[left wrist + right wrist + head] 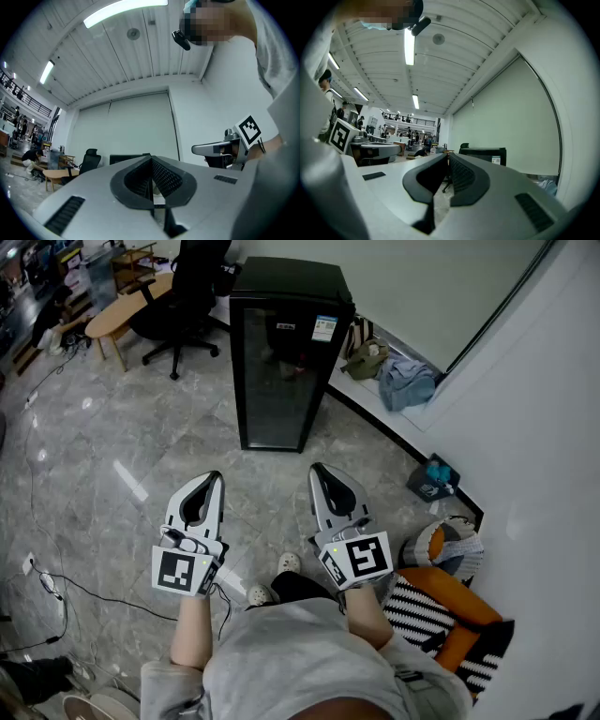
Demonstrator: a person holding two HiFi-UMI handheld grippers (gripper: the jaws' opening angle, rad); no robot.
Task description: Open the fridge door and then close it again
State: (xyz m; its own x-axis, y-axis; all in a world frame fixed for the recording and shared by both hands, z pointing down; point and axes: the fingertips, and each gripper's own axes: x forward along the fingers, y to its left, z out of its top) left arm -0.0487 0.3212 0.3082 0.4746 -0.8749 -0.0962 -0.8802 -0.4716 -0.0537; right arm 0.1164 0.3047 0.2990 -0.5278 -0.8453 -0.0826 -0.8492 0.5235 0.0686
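A black fridge [286,357] with a glass door stands shut against the far wall, a white label on its upper right corner. Its top edge shows as the fridge [483,154] in the right gripper view and the fridge [127,158] in the left gripper view. My left gripper [215,477] and right gripper [316,469] are held side by side over the floor, well short of the fridge. Both point level toward it, jaws shut with nothing between them.
A black office chair [183,296] and a wooden table [122,306] stand left of the fridge. Bags and blue cloth [405,381] lie by the wall at its right. An orange and striped bag [450,601] sits at my right. A cable [56,582] runs across the grey floor.
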